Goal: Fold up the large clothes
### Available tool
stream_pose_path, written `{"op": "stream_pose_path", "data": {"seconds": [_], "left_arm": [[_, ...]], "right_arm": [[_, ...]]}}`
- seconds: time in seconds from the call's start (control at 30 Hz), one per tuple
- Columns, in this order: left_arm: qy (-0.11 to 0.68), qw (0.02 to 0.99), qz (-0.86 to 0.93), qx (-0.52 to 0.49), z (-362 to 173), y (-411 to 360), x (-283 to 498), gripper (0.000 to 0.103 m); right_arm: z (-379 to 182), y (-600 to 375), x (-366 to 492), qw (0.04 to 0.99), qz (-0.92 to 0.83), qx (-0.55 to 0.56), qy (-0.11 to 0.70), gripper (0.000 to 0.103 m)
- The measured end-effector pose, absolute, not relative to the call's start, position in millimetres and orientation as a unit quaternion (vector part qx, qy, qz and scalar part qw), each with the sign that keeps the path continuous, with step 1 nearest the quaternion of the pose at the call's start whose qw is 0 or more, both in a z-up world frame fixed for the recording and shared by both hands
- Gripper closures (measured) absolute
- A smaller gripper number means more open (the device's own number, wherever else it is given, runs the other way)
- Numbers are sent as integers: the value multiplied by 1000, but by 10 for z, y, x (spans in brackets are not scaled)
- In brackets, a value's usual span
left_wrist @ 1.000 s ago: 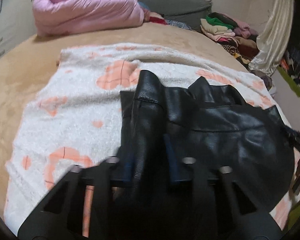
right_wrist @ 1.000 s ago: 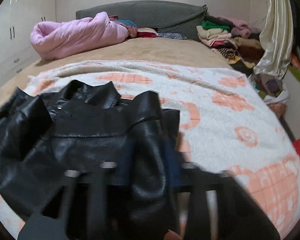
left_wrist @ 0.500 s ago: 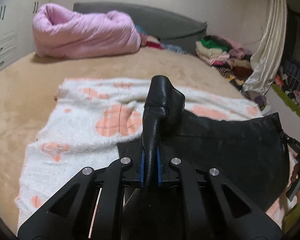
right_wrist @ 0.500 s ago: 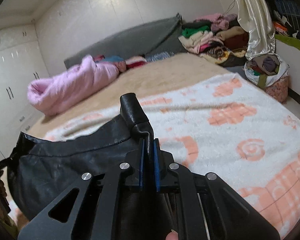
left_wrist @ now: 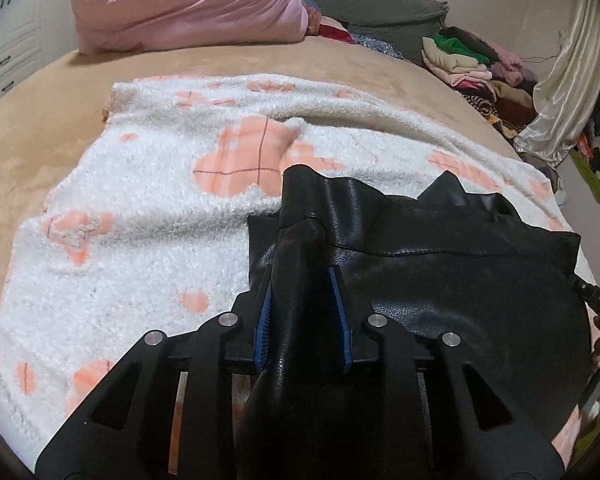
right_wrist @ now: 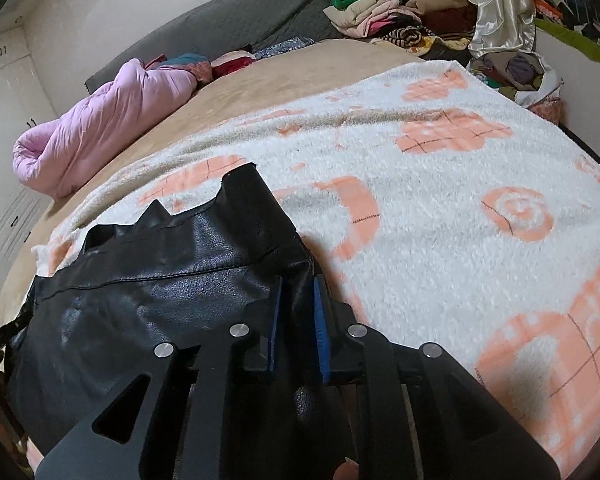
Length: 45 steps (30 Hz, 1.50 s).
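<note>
Garment: a black, grained leather jacket (left_wrist: 440, 280) lies on the blanket in the lower right of the left wrist view and the lower left of the right wrist view (right_wrist: 148, 300).
Axis: its long side runs across the frame, stitched seam level, collar points toward the top.
Left gripper (left_wrist: 302, 312): black linkage with blue ribbed pads, bottom centre, angled down; its jaws are opening, a raised leather fold between the pads, and the gap beside the right pad suggests no squeeze.
Right gripper (right_wrist: 298, 312): same build, bottom centre, rolled slightly; jaws opening, a narrow leather fold between the pads, contact uncertain.
Blanket: fluffy white fleece blanket with orange shapes (left_wrist: 148, 216), spread under the jacket.
Bed: tan plush bed cover (left_wrist: 32, 120), around the blanket.
Quilt: puffy pink rolled quilt (left_wrist: 188, 4), top left.
Pile: heap of mixed folded clothes (left_wrist: 476, 68), upper right.
</note>
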State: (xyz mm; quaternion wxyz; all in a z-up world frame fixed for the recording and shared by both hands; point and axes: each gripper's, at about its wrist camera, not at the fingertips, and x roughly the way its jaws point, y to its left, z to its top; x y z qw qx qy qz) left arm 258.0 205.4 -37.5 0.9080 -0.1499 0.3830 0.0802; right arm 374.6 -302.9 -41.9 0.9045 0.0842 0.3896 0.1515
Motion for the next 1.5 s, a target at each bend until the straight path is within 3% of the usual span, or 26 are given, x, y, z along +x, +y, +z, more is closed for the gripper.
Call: {"op": "stream_pose_path", "data": {"seconds": [0.23, 0.5, 0.57, 0.63, 0.7, 0.87, 0.93, 1.07, 1.1, 1.13, 1.17, 1.2, 1.3, 1.33, 1.4, 1.5], "left_arm": [[384, 907, 83, -151, -349, 2059, 2568, 81], [386, 906, 90, -148, -312, 2067, 2568, 75], [386, 905, 92, -150, -309, 2074, 2562, 71], [386, 904, 94, -158, -289, 2105, 2540, 63], [384, 903, 93, -170, -247, 2146, 2501, 41], [375, 899, 97, -204, -183, 2303, 2287, 22], [387, 886, 81, -241, -255, 2384, 2192, 15], [410, 859, 30, -306, -446, 2416, 2060, 15], [411, 855, 15, -317, -475, 2389, 2035, 15], [411, 852, 5, -324, -495, 2351, 2022, 15], [413, 851, -5, -326, -519, 2282, 2019, 16], [416, 851, -5, -320, -537, 2221, 2022, 29], [420, 861, 15, -285, -531, 2012, 1994, 53], [420, 865, 18, -273, -501, 1978, 1987, 57], [416, 870, 17, -262, -436, 1903, 1905, 67], [416, 870, 11, -264, -393, 1838, 1730, 68]], "right_arm": [[-417, -3049, 3758, 902, 150, 89, 395, 85], [-399, -3193, 3740, 890, 145, 130, 413, 57], [-392, -3227, 3721, 885, 150, 144, 416, 54], [-371, -3231, 3694, 881, 160, 149, 419, 38], [-343, -3219, 3644, 881, 163, 149, 418, 29], [-308, -3233, 3407, 877, 182, 130, 426, 12], [-332, -3287, 3278, 872, 189, 134, 432, 12], [-432, -3340, 3206, 844, 217, 157, 464, 12], [-453, -3343, 3187, 839, 223, 162, 468, 16], [-470, -3338, 3170, 834, 232, 166, 472, 32], [-492, -3324, 3145, 826, 249, 175, 474, 37], [-499, -3330, 3132, 827, 249, 178, 472, 43], [-493, -3352, 3048, 831, 252, 183, 460, 73], [-459, -3376, 3004, 834, 254, 186, 454, 80], [-406, -3420, 2926, 836, 253, 187, 448, 83], [-352, -3502, 2798, 840, 238, 185, 452, 83]]}}
